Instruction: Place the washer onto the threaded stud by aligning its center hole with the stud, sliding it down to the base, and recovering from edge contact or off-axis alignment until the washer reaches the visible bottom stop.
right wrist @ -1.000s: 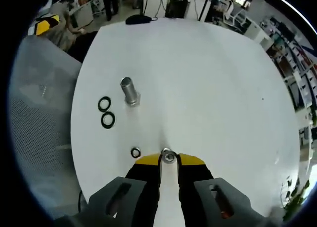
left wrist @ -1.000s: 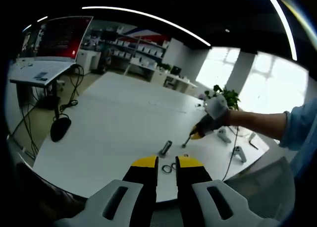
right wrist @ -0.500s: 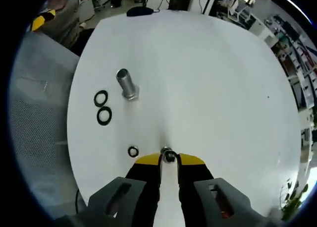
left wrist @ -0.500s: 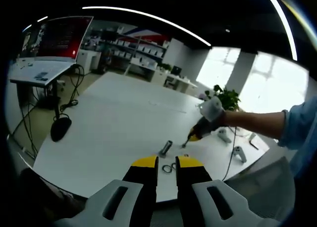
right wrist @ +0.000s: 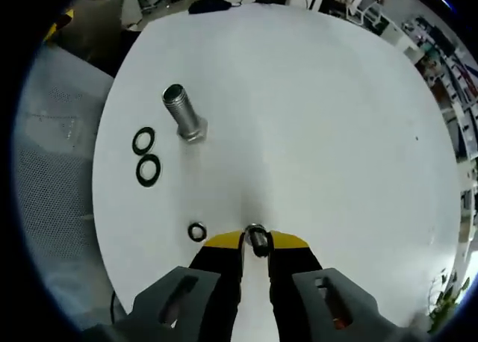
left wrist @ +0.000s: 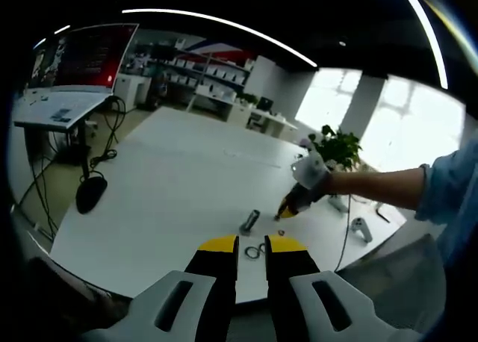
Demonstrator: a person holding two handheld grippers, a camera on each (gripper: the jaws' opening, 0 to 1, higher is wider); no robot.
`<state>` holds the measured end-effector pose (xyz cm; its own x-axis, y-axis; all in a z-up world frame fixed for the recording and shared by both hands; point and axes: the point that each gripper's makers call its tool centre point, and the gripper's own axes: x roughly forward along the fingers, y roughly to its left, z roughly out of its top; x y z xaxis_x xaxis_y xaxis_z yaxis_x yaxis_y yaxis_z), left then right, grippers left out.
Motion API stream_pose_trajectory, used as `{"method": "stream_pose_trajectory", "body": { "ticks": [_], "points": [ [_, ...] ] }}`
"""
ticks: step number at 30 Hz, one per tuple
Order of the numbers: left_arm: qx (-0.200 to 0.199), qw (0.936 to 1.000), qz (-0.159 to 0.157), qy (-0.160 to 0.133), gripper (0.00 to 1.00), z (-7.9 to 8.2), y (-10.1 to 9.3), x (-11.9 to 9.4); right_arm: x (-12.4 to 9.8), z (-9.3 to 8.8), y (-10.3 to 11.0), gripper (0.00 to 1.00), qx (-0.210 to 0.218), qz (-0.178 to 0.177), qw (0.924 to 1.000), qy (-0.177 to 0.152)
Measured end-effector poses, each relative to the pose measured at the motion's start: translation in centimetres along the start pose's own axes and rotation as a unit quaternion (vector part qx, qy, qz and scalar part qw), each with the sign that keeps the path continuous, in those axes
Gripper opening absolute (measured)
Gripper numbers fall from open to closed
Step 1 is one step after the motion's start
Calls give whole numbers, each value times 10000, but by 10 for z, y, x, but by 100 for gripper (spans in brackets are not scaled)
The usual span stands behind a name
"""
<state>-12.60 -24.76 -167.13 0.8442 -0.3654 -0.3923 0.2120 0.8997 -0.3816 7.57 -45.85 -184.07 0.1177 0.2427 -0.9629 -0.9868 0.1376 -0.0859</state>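
While the right gripper (right wrist: 255, 241) pinches a washer (right wrist: 255, 236) — threaded stud (right wrist: 181, 113) up-left — the left gripper (left wrist: 252, 245) hangs slightly parted, holding nothing.

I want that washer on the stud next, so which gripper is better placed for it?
Right. The right gripper already pinches a washer in its fingers, with the threaded stud ahead on the table. The left gripper looks empty and sits back at the table's edge.

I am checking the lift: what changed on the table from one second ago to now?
The right gripper, shut on a washer, rose from the table; in the left gripper view it lifted toward the stud. The stud, three loose washers and left gripper stayed put.
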Motion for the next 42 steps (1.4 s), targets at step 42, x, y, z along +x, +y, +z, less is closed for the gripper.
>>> {"method": "stream_pose_trajectory", "body": {
  "ticks": [42],
  "points": [
    [-60, 9999, 45, -73, 12, 2, 2, -1, -14, -18, 55, 31, 805, 345, 9932, -772]
  ]
}}
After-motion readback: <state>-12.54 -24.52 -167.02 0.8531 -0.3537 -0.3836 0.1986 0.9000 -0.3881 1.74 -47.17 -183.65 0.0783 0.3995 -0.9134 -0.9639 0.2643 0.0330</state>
